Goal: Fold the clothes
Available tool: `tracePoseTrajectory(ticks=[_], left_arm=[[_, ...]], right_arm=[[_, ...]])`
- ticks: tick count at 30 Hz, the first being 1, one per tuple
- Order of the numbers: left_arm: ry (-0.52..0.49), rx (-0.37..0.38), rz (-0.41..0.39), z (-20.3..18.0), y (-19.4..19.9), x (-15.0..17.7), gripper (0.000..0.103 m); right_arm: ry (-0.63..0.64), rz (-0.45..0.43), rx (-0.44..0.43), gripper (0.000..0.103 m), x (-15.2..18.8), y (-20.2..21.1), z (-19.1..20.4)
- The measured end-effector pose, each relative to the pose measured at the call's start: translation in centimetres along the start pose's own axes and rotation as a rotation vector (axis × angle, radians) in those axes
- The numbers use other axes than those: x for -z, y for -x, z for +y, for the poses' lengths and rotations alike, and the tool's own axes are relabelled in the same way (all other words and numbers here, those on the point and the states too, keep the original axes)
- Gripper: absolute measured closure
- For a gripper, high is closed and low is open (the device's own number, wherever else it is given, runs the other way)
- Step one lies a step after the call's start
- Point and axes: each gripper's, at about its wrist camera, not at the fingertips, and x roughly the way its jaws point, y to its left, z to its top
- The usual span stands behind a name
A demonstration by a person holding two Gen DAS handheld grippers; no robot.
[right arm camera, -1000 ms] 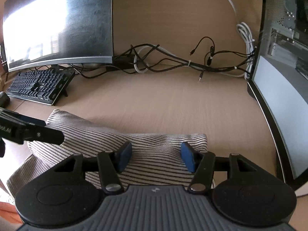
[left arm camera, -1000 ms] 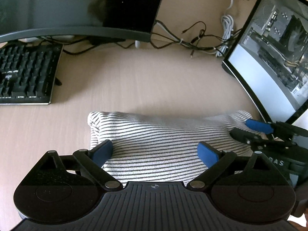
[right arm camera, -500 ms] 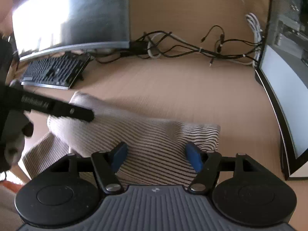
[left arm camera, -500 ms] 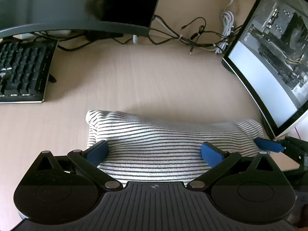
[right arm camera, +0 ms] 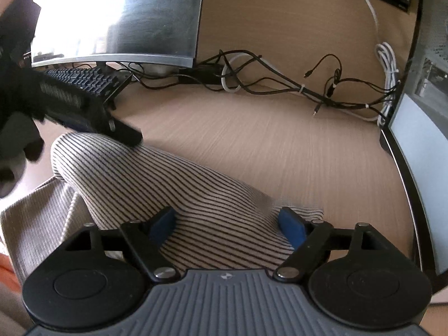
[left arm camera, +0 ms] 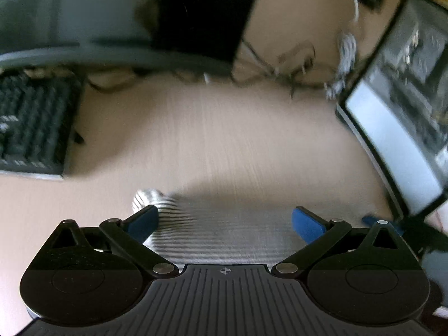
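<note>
A white garment with thin black stripes (right arm camera: 156, 184) lies on the wooden desk, its far fold raised in a hump. It also shows, blurred, in the left wrist view (left arm camera: 224, 232). My left gripper (left arm camera: 224, 221) is open, its blue pads wide apart over the cloth's left end. It shows in the right wrist view as a dark bar (right arm camera: 92, 114) above the hump's left end. My right gripper (right arm camera: 228, 225) is open, its blue pads astride the cloth's right end. Its tip (left arm camera: 372, 219) shows in the left wrist view.
A curved monitor (right arm camera: 117, 14) and a black keyboard (right arm camera: 86, 81) stand at the back left. A second monitor (right arm camera: 420, 128) stands along the right edge. Tangled cables (right arm camera: 280, 84) run along the back of the desk (right arm camera: 266, 140).
Both grippers have drawn back toward the near edge, still open. The left one has risen quickly. The cloth's far fold has lifted into a hump on the left side.
</note>
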Motion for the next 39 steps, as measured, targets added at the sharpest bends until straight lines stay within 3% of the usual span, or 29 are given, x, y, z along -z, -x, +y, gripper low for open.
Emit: tracePoseTrajectory(ticks=[3,6,8,18,26,32,39], left_arm=[[-0.019,-0.002,-0.076,-0.5,3.3,0.0,0.0],[-0.017,0.068,-0.059,-0.7,4.3,1.6,0.0],[-0.014,0.074,-0.013,-0.9,3.4,2.7,0.0],[0.043,-0.041,0.071,-0.5,0.0,3.9,0.0],[0.043,-0.043,0.064,-0.6,0.1,4.1,0.0],[0.038,-0.04,0.06,-0.5,0.1,4.1,0.0],[0.036,-0.03,0.054,-0.1,-0.5,3.8,0.0]], right_arm=[[-0.007,-0.005,-0.006,0.019,-0.1,-0.5,-0.3],[-0.011,-0.01,-0.008,0.017,-0.1,-0.9,-0.4],[-0.017,-0.012,-0.006,0.017,-0.1,-0.9,-0.3],[-0.022,-0.015,-0.004,0.016,0.0,0.6,-0.2],[-0.172,0.009,-0.003,0.01,0.5,3.3,-2.5],[-0.157,0.03,0.029,0.01,1.6,3.2,-1.8],[-0.143,0.022,0.046,0.018,2.1,2.2,-1.6]])
